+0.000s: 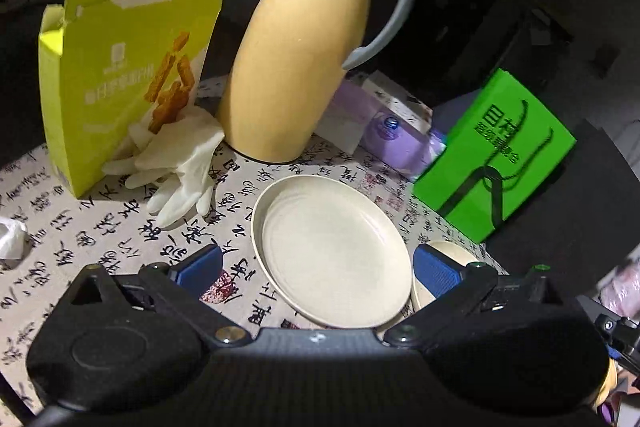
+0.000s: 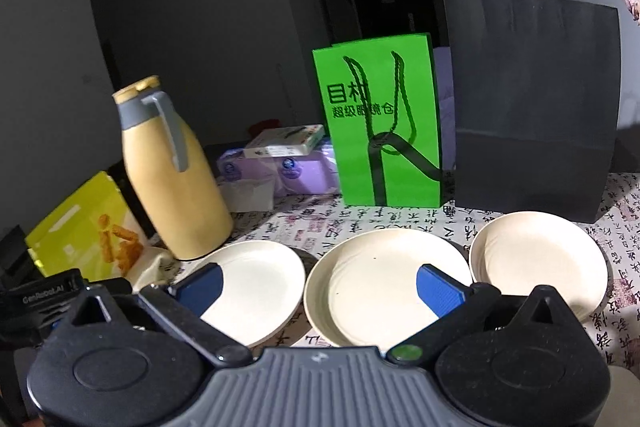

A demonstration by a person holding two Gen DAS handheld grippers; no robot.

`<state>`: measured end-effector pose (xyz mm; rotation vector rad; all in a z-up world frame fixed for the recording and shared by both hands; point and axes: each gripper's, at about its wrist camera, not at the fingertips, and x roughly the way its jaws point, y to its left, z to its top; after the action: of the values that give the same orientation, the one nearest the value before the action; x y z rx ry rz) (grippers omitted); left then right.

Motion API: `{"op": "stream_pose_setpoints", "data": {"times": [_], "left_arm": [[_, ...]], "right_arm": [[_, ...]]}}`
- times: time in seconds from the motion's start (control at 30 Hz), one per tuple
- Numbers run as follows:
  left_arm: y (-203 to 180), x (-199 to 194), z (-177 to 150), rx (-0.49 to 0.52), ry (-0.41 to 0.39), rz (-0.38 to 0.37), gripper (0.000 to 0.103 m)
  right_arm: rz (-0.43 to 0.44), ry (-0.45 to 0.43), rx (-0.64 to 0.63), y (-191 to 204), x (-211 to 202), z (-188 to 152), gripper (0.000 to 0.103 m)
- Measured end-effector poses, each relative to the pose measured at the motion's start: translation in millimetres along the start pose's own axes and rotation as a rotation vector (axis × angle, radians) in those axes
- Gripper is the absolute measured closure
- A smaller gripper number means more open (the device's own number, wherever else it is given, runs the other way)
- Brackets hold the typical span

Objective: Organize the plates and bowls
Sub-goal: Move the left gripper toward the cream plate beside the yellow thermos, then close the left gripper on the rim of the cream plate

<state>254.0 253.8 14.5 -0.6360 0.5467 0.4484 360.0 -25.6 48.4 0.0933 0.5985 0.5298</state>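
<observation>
Three cream plates lie in a row on a calligraphy-print tablecloth. In the right wrist view they are the left plate (image 2: 256, 287), the middle plate (image 2: 380, 287) and the right plate (image 2: 536, 263). My right gripper (image 2: 320, 287) hovers open over the gap between the left and middle plates, holding nothing. In the left wrist view the left plate (image 1: 332, 251) lies between the fingers of my open left gripper (image 1: 316, 267), and a second plate (image 1: 448, 251) peeks out behind the right finger (image 1: 436, 269).
A yellow thermos jug (image 1: 296, 67) stands behind the plates, with a yellow snack box (image 1: 120, 75) and white gloves (image 1: 180, 163) to its left. A green paper bag (image 2: 384, 123), a black paper bag (image 2: 532, 107) and purple tissue packs (image 2: 280, 167) line the back.
</observation>
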Motion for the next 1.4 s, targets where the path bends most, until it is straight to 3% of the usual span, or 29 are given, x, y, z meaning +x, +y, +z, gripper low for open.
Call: {"op": "stream_pose_setpoints", "data": {"times": [0.2,0.37,0.53,0.63,0.87,1.03,1.13,1.4], "left_arm": [[7,35,4,-0.023,0.007,0.074,0.0],[16,56,0,-0.01,-0.003,0.089,0.0],[25,66,-2,-0.02,0.001,0.051,0.0],[27,69,-4,0.016,-0.032,0.086,0.0],[38,71,-3,-0.034,-0.012,0.047,0.005],[40,76,-4,-0.037,0.002,0.035,0.017],[43,81,-4,-0.056,0.022,0.027,0.027],[44,85,-5,-0.055,0.026,0.014,0.049]], "right_arm": [[-0.029,0.012,-0.003,4,27,7,0.0],[-0.096,0.007,-0.05,13,47,12,0.0],[-0.136,0.028,-0.119,28,69,15,0.0],[-0.139,0.056,-0.151,36,83,17,0.0],[-0.103,0.129,-0.187,61,116,19,0.0],[-0.096,0.179,-0.221,79,134,15,0.003],[-0.112,0.207,-0.242,85,145,15,0.017],[-0.125,0.276,-0.223,85,179,19,0.068]]}}
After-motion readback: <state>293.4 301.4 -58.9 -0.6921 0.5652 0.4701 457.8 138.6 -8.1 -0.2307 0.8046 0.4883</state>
